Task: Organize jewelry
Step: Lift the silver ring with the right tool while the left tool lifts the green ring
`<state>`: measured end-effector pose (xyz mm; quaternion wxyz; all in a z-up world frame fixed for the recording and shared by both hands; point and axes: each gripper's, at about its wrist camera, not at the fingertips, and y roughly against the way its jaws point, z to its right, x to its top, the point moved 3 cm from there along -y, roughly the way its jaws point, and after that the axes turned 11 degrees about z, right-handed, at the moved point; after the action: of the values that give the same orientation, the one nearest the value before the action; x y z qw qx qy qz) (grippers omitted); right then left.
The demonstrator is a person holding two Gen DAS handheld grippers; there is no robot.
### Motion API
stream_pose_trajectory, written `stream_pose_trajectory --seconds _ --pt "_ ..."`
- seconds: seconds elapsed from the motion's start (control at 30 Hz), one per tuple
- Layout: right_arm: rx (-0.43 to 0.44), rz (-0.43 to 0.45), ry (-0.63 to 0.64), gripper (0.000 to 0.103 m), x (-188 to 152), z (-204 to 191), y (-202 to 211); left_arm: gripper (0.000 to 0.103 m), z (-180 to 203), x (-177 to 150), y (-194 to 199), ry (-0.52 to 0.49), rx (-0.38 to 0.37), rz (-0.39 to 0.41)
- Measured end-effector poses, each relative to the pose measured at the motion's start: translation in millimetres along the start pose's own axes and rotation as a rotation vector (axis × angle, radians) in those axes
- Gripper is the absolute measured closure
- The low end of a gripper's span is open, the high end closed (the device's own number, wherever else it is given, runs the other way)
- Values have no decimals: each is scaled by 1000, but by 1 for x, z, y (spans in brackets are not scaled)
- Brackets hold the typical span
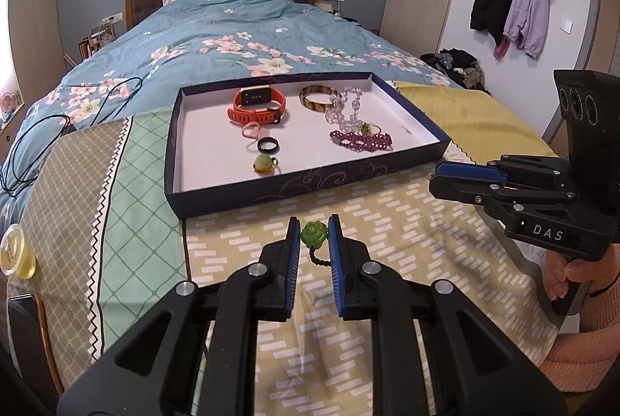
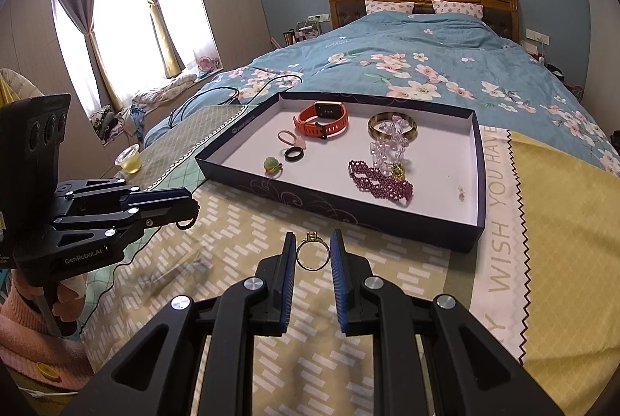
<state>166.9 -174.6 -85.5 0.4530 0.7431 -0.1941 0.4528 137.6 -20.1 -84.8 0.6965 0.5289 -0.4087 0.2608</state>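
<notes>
On the patterned bedspread (image 1: 387,222), both tongs tilt downward: left tongs (image 1: 314,238) pinch a green flower charm (image 1: 313,234); right tongs (image 2: 313,253), marked "DAS", pinch a gold ring (image 2: 312,253).

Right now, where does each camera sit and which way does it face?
Left wrist: on the left tongs, aimed down past the green flower charm they pinch toward the tray; the right tongs show.
Right wrist: on the right tongs, gripping a gold ring, facing the tray; the left tongs show.
Shared: tray, orange watch, bed.
</notes>
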Motion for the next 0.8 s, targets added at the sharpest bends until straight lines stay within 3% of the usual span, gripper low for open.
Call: stream_pose_trajectory --seconds 0.8 --pt "-5 61 -13 87 27 9 -3 88 -3 26 -1 -5 22 65"
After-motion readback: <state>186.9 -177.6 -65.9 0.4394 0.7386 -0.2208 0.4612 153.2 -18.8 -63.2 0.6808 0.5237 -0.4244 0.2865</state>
